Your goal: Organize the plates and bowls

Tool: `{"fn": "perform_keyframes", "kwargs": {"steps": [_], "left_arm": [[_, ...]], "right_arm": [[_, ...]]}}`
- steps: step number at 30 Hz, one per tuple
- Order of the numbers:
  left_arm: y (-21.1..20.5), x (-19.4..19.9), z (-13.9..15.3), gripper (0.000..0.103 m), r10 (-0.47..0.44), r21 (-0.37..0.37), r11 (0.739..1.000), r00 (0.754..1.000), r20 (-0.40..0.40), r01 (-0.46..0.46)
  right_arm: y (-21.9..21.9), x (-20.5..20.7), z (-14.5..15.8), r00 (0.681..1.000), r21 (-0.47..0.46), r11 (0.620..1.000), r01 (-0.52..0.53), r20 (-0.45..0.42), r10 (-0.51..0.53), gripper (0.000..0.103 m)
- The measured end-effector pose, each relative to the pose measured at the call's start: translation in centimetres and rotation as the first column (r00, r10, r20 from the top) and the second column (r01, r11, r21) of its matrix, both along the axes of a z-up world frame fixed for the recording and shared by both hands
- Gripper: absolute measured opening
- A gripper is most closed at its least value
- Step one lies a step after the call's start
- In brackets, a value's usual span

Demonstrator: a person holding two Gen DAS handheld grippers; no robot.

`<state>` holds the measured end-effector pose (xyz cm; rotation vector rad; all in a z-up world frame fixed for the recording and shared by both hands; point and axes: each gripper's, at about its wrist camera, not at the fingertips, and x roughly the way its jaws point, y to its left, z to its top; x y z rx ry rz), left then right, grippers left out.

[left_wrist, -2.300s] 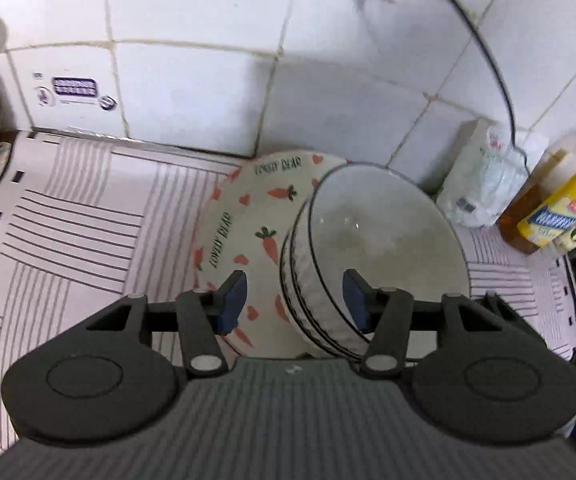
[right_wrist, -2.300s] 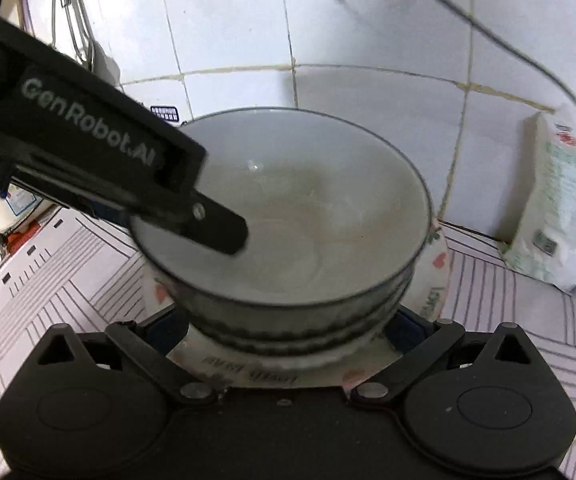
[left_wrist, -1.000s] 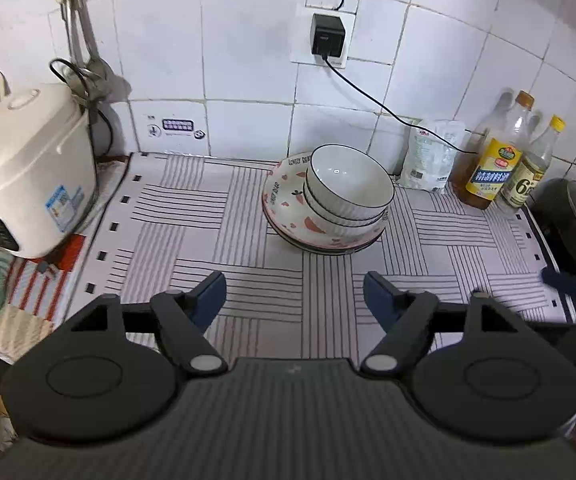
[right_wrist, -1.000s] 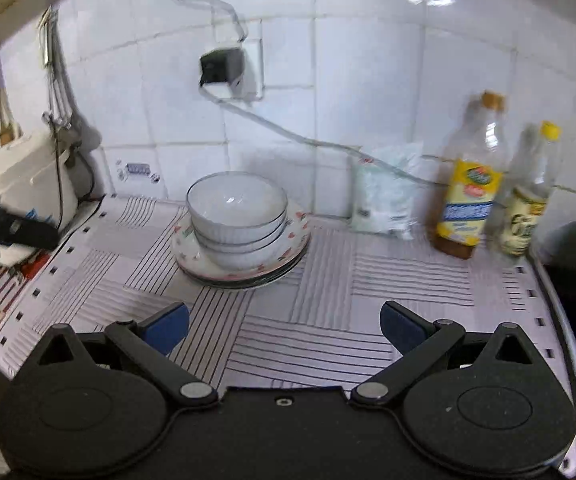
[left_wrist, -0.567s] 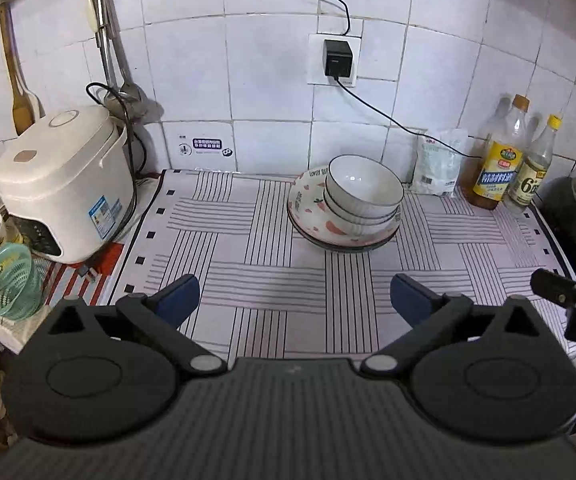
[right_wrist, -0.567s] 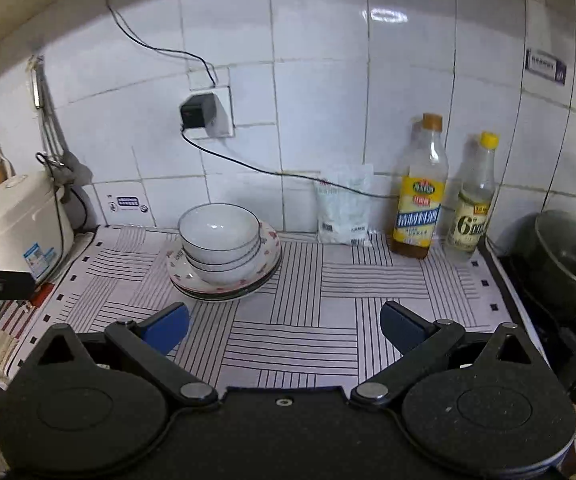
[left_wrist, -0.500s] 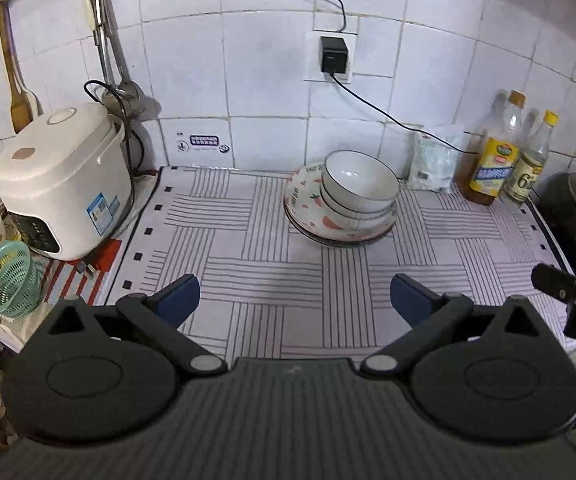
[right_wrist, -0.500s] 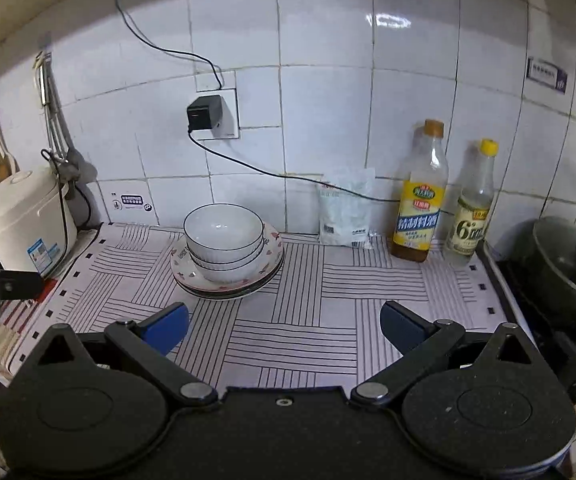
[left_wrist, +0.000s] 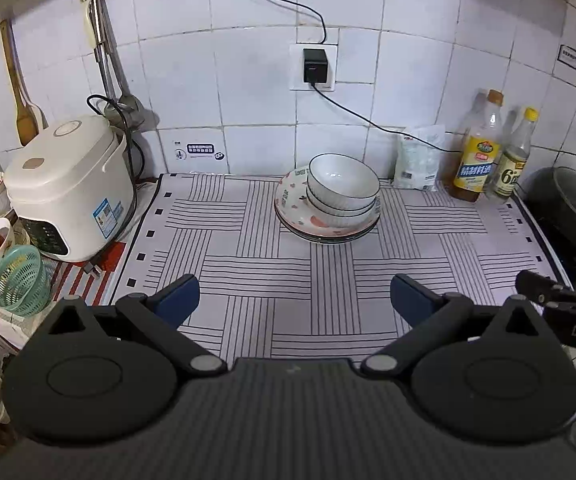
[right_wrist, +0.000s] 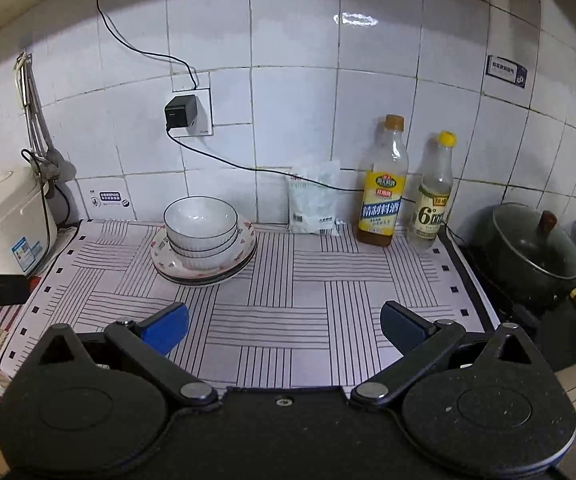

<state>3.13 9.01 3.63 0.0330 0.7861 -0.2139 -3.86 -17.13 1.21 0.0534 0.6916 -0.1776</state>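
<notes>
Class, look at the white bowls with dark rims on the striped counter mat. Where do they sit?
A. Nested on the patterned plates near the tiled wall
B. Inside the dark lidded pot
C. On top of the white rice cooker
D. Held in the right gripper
A: the white bowls with dark rims sit nested on the stacked patterned plates, while the left gripper and right gripper are open and hold nothing.

The clear bottle [right_wrist: 430,208] with the yellow cap, just right of the oil bottle [right_wrist: 382,196], bears a large "6". The right claw's [left_wrist: 568,320] arm reads "DAS".
</notes>
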Motion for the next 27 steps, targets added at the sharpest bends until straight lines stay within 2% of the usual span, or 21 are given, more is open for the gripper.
{"fn": "perform_keyframes", "kwargs": {"steps": [14, 18, 22, 27], "left_arm": [[-1.2, -1.5, -0.2, 0.103, 0.000, 0.039, 0.999, 1.000, 0.016, -0.001], [-1.4, -1.6, -0.2, 0.103, 0.006, 0.046, 0.999, 0.999, 0.037, -0.008], [-2.0, -2.1, -0.8, 0.103, -0.012, 0.088, 0.996, 0.998, 0.067, 0.006], [-2.2, -2.5, -1.6, 0.103, -0.020, 0.085, 0.996, 0.997, 0.077, 0.013]], "right_arm": [[-0.5, -1.6, 0.2, 1.000, 0.015, 1.000, 0.012, 0.022, -0.012, 0.103], [-0.7, -2.0, 0.3, 0.999, 0.012, 1.000, 0.018, 0.034, -0.018, 0.103], [-1.1, -2.1, 0.0, 1.000, 0.039, 0.999, 0.013, 0.020, -0.014, 0.103], [-0.9, -2.6, -0.4, 1.000, 0.023, 1.000, 0.014, 0.022, -0.015, 0.103]]}}
